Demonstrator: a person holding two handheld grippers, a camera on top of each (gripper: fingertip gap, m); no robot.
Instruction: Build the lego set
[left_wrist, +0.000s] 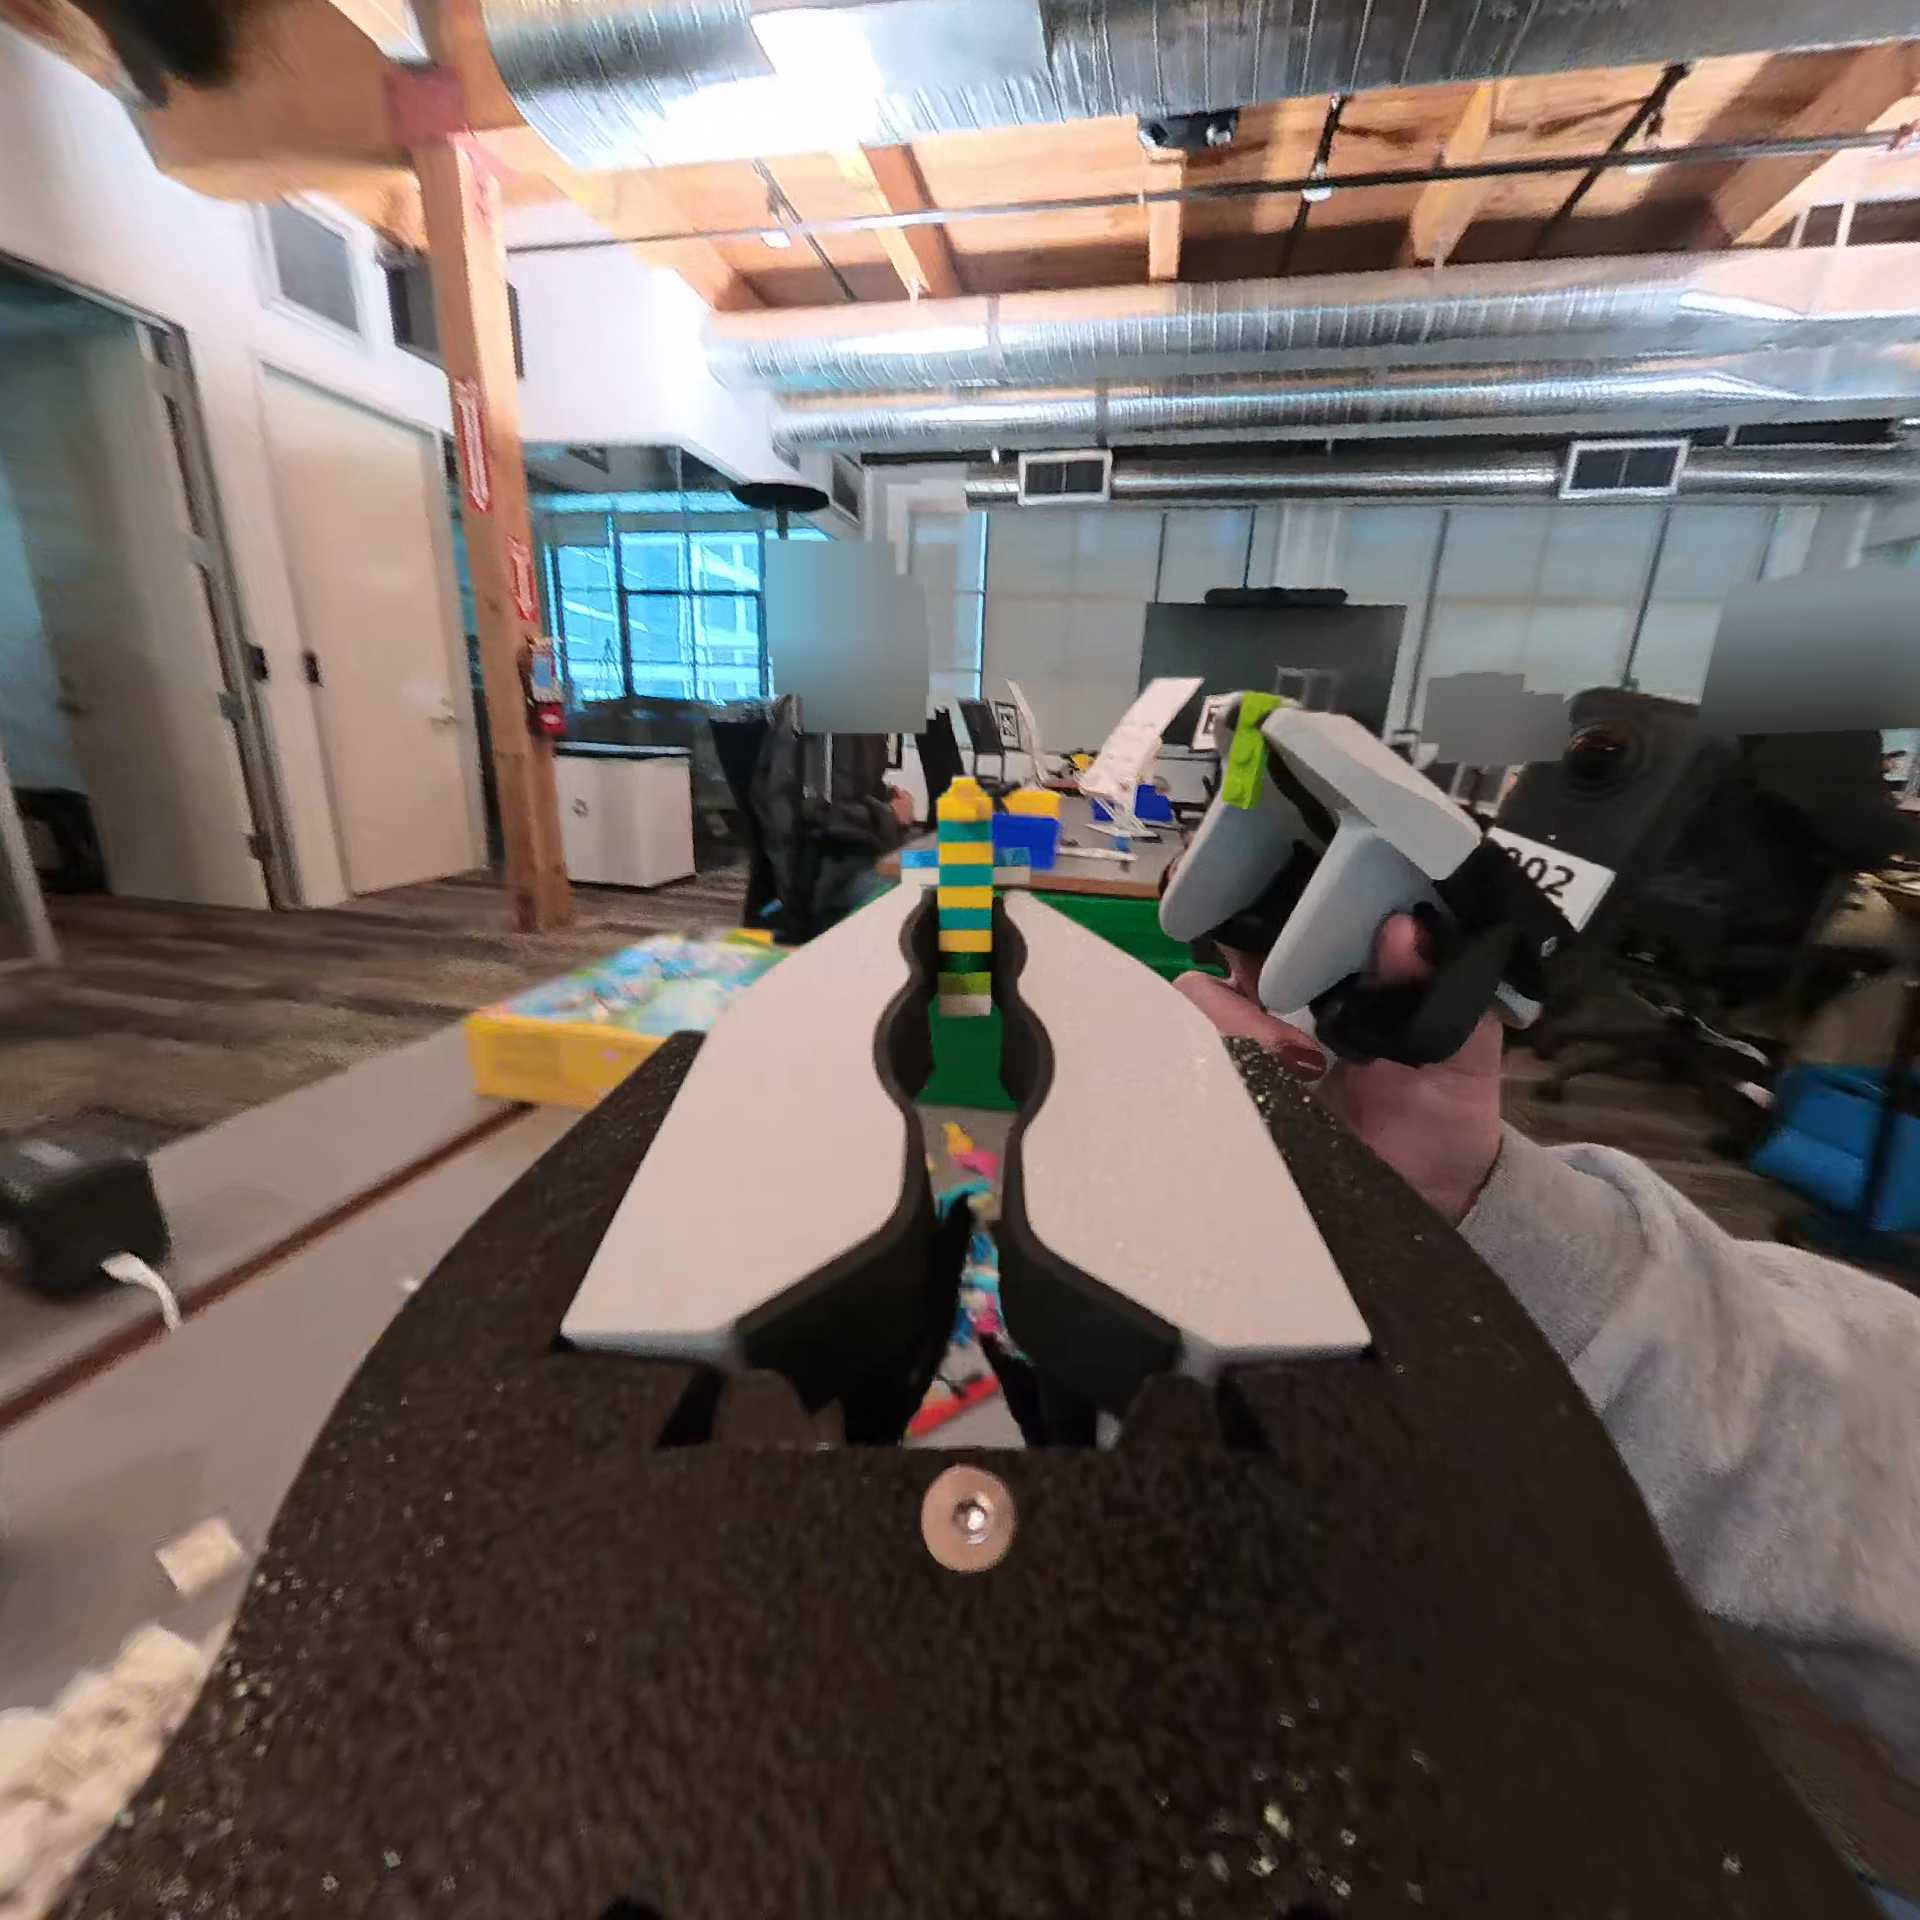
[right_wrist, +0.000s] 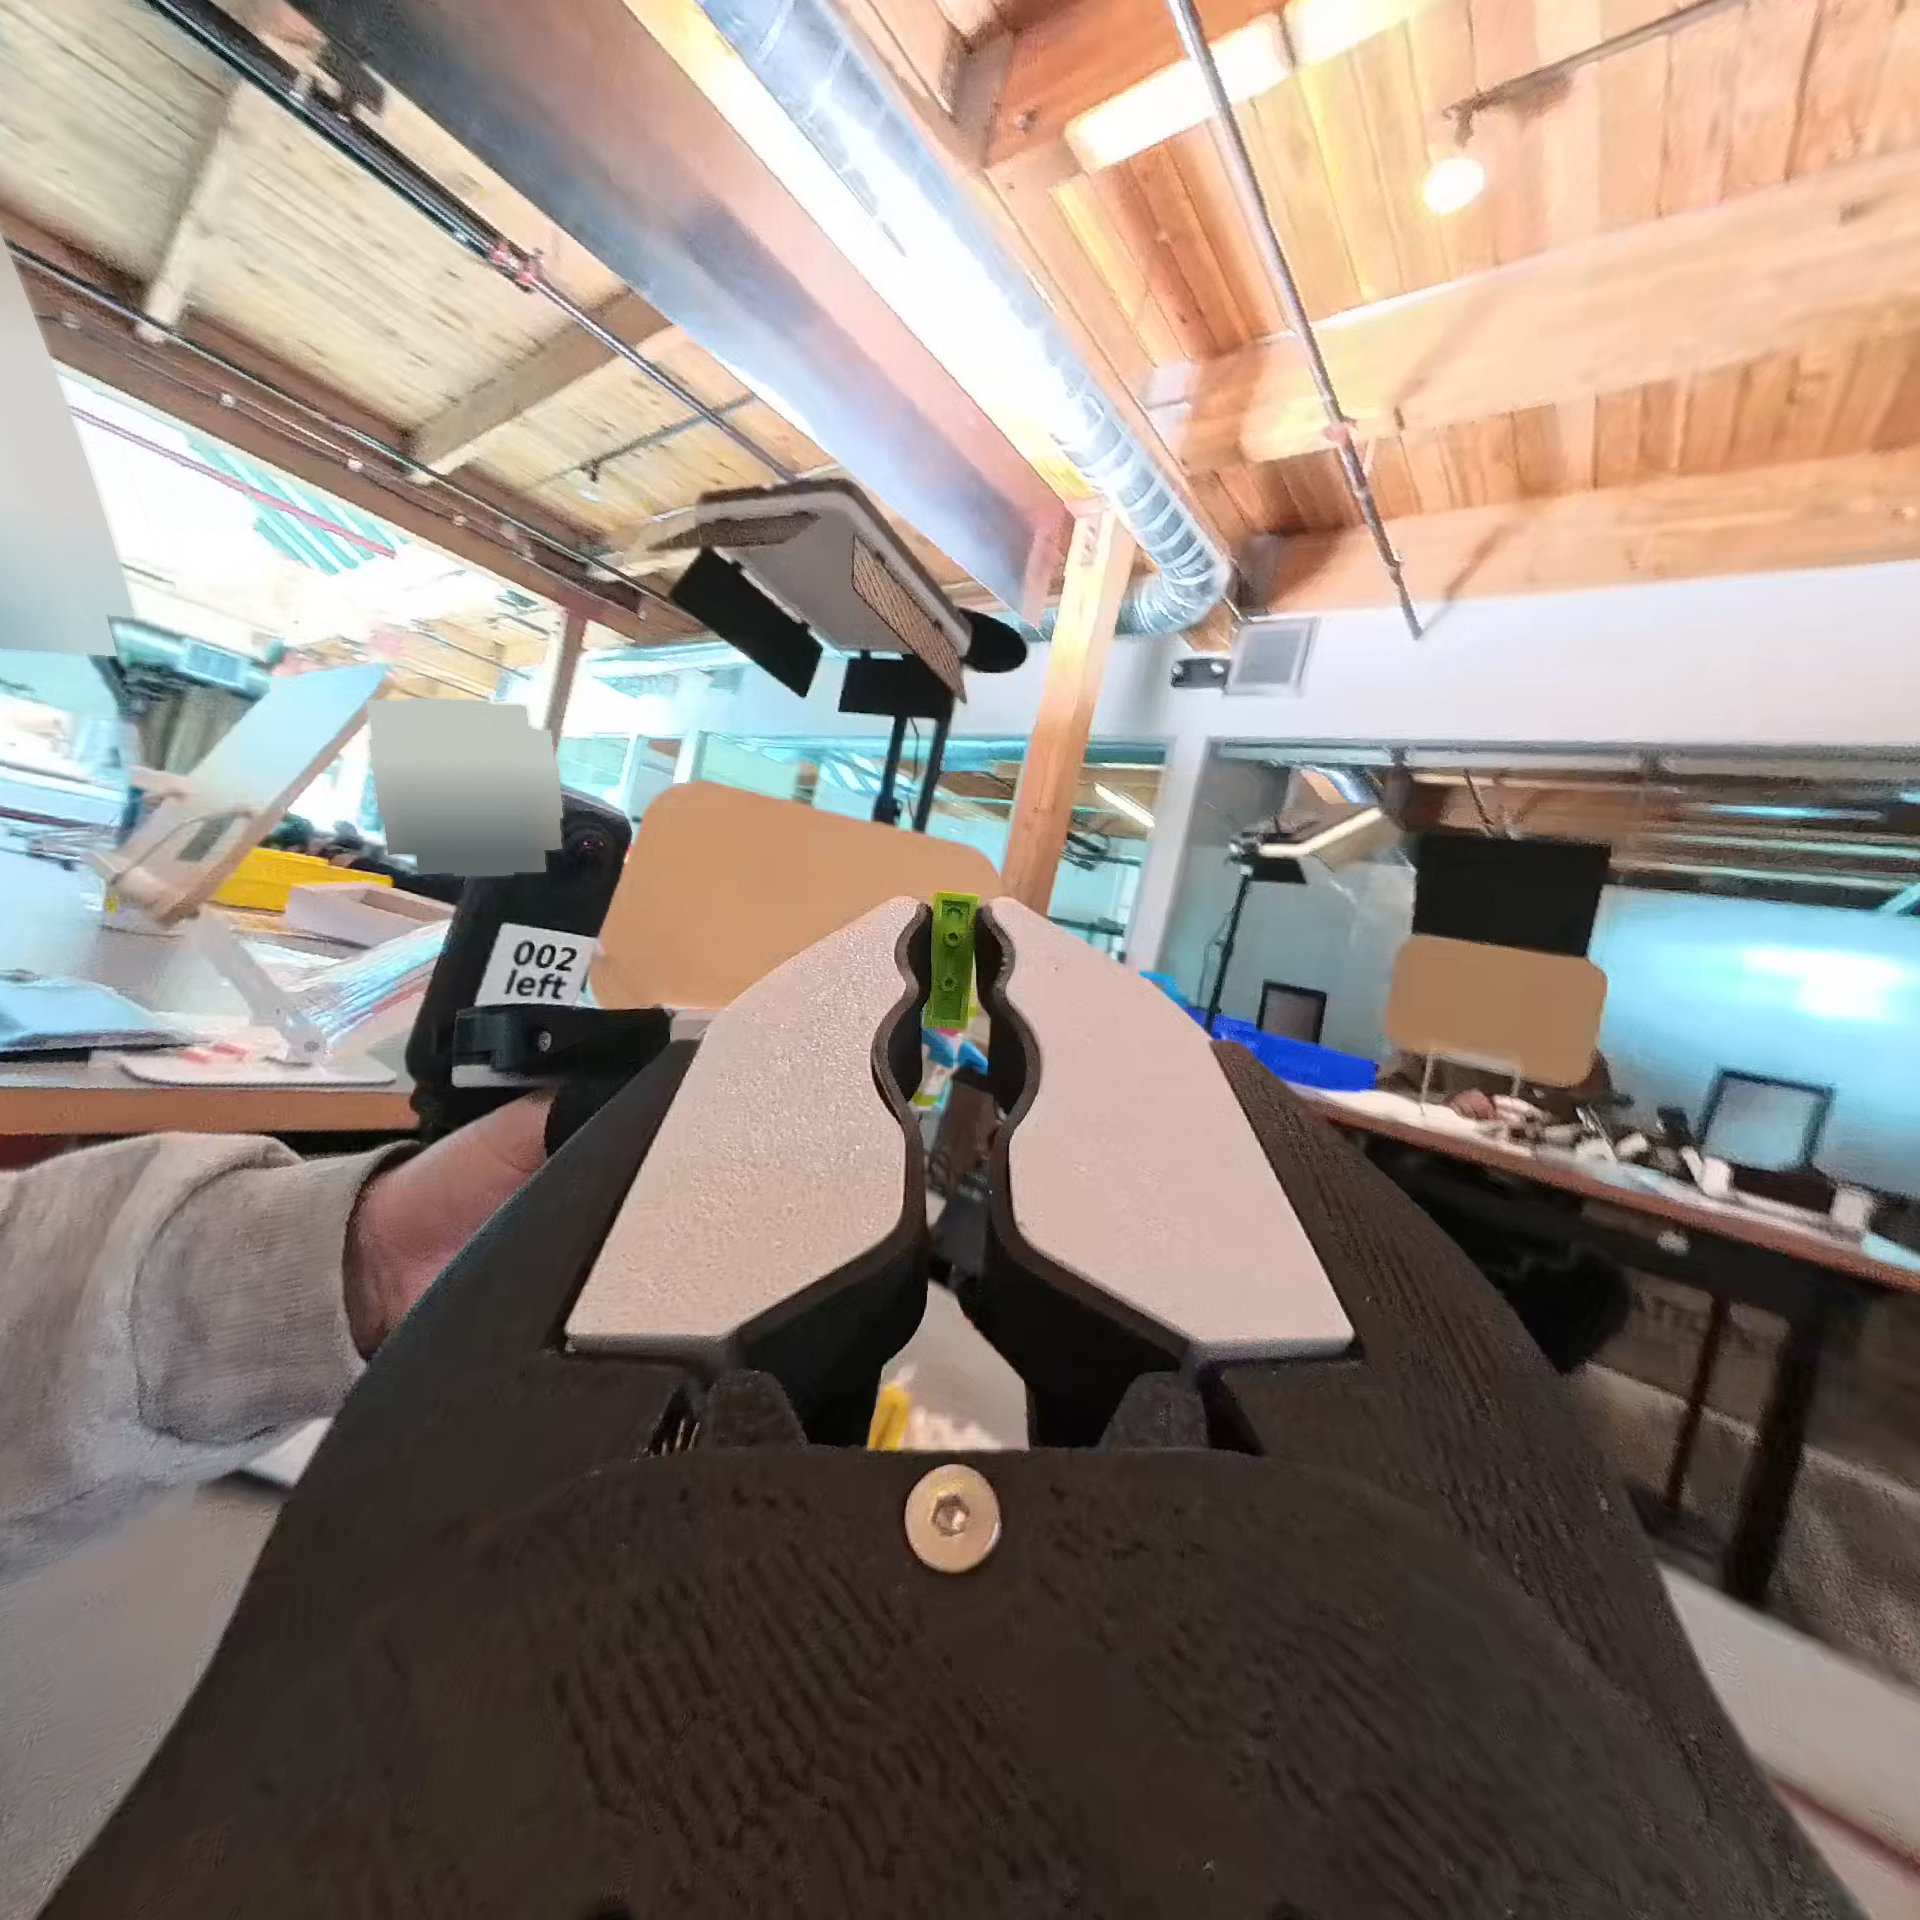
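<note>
We hold the tall, narrow tower of yellow and teal plastic bricks (left_wrist: 964, 883) clenched between our left gripper (left_wrist: 961, 914), its base on a green plastic baseplate (left_wrist: 961, 1060). Our right gripper (right_wrist: 954, 961) pinches a small lime-green plastic plate (right_wrist: 950, 961), raised in the air just right of the tower. We judge this the adding step: next it needs turning studs-up, aligning over the top and pressing. There is open air above; loose bricks (left_wrist: 961, 1174) crowd the grey tabletop (left_wrist: 343, 1226) below.

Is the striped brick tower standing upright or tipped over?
Upright. In the left wrist view the striped tower rises straight from the green base, framed between the left tongs.
</note>
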